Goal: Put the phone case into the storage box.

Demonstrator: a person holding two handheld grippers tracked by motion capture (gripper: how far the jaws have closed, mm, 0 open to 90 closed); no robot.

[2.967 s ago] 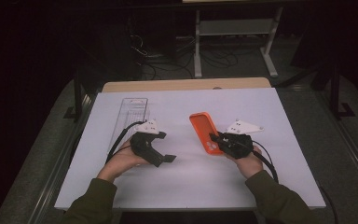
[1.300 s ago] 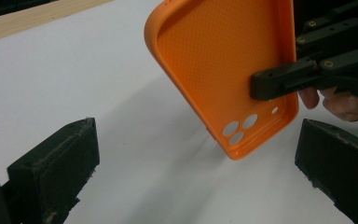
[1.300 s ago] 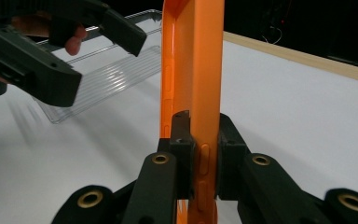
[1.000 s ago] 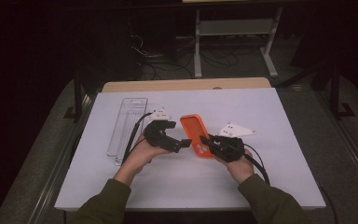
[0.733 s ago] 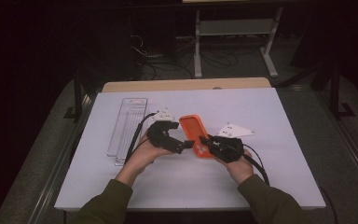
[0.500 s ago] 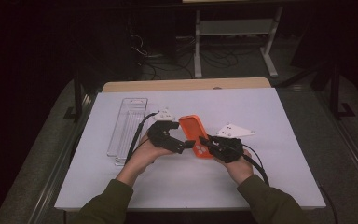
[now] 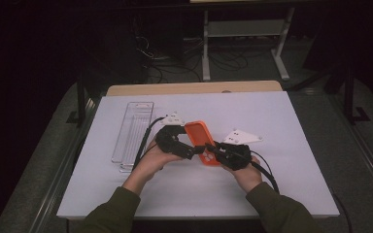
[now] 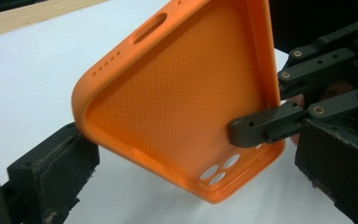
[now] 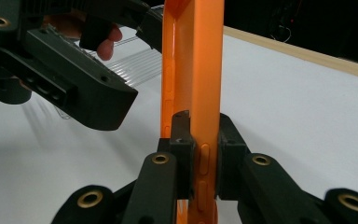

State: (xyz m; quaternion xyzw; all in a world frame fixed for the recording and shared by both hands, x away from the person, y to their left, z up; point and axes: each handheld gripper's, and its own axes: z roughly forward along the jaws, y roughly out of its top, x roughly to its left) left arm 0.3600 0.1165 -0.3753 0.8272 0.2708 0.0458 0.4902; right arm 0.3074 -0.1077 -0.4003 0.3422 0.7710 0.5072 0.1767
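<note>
An orange phone case is held above the white table top, tilted up on one long edge. My right gripper is shut on that edge near the camera holes; in the right gripper view its two pads pinch the case rim. My left gripper comes in from the left, open. In the left gripper view its jaws stand either side of the case; the left one touches the case's rounded edge. The right gripper's finger lies across the hollow inner face.
A clear plastic tray lies lengthwise at the left of the white sheet, close behind my left hand. A wooden strip runs along the far edge. Dark floor, cables and a stand's legs lie beyond the table.
The case lay flat on the table three seconds ago; now it is lifted and tilted in my right gripper. My left gripper has moved right, up to the case.
</note>
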